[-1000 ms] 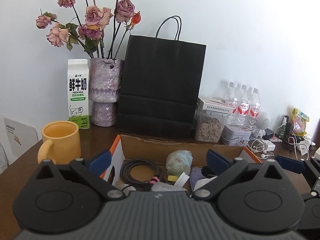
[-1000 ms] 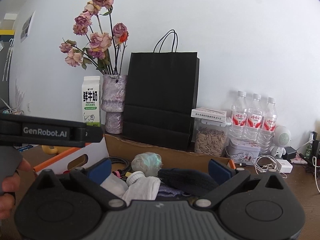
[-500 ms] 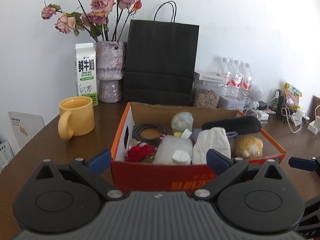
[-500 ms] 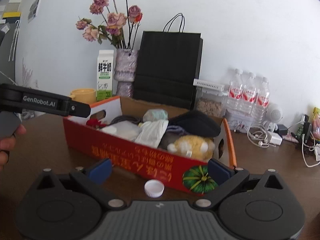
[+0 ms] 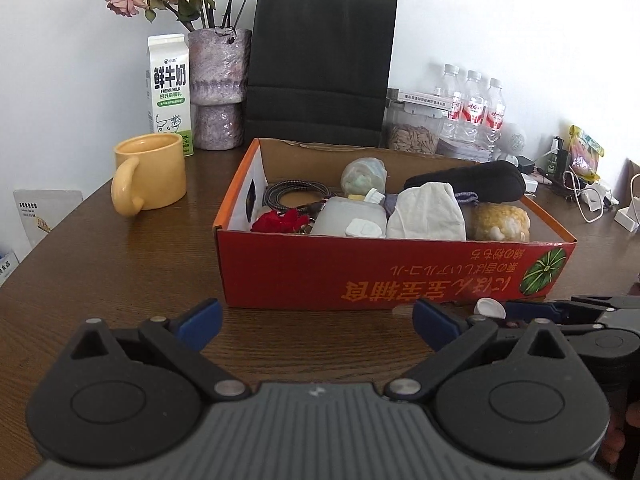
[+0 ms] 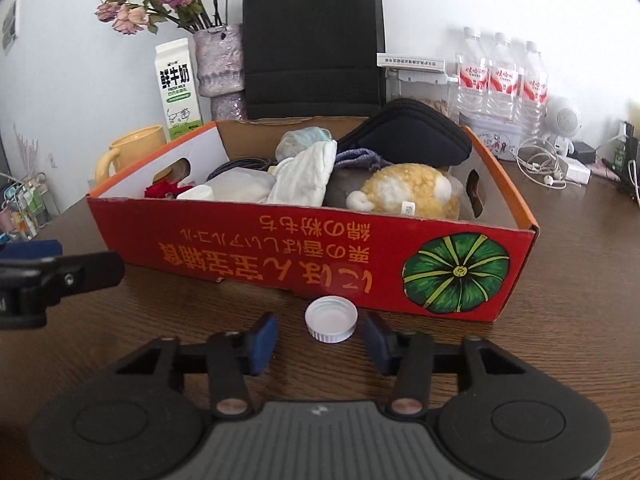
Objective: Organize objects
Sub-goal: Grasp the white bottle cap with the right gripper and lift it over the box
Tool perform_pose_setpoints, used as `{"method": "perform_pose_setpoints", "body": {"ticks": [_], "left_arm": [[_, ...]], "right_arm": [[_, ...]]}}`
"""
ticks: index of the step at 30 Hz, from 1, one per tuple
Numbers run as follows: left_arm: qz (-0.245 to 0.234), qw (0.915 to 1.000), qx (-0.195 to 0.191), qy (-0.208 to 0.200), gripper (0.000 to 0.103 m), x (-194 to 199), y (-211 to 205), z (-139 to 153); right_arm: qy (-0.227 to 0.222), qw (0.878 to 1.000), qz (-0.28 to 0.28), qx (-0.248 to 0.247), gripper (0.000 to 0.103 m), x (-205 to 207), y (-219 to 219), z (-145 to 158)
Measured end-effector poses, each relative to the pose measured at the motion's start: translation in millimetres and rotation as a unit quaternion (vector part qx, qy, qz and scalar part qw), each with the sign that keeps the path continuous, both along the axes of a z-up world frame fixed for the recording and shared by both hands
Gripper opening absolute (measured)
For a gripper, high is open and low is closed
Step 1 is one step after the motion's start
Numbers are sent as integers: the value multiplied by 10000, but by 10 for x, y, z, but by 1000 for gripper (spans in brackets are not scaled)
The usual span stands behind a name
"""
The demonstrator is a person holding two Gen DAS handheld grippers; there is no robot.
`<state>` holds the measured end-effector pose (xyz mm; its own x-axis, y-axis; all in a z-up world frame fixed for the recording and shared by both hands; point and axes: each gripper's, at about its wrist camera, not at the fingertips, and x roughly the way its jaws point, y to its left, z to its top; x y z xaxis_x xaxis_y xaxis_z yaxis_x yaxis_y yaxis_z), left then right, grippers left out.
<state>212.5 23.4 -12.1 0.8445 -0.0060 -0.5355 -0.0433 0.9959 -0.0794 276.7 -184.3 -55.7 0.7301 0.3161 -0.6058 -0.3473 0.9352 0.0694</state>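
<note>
Right wrist view puts the white bottle cap point(image 6: 331, 319) on the bare worktop point(image 6: 560, 280), just in front of the red cardboard box point(image 6: 280, 256) and between my right fingers point(image 6: 319, 338), which have just been narrowing around it; gaps show on both sides, so the pads are not yet on it. My left fingers point(image 5: 316, 318) hang spread and empty over the worktop before the box's front wall. Most of the job looks done to me: the plush toy point(image 6: 408, 192), white cloth point(image 6: 308, 176), black pouch point(image 6: 408, 136), coiled cable point(image 5: 296, 196) and red flower point(image 5: 282, 222) already lie in the box. What seems left is this loose cap: pinch it, lift it and drop it in. The yellow mug point(image 5: 150, 172) and milk carton point(image 5: 168, 92) toward the worktop's back left may belong where they stand; I cannot tell.
</note>
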Motion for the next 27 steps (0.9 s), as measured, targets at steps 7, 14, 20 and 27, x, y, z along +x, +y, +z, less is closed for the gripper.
{"method": "perform_pose_setpoints", "body": {"ticks": [7,14,20,27], "left_arm": [[-16,10000,-60,-67,103,-36,-8,30],[10,9994,-125,-332,103,-23,-17,239],[0,9972,-132,-743,103,64,-90,523],[267,9939,-226,-1043,103,319,-86,756]], "right_arm": [[-367,9992,94,157,27,-191,-25,95],[-1056,9932,290,385,27,-377,-36,434],[-1514,9871,356,373,27,-272,37,728],[-1926,9802,218,416,27,32,116,976]]}}
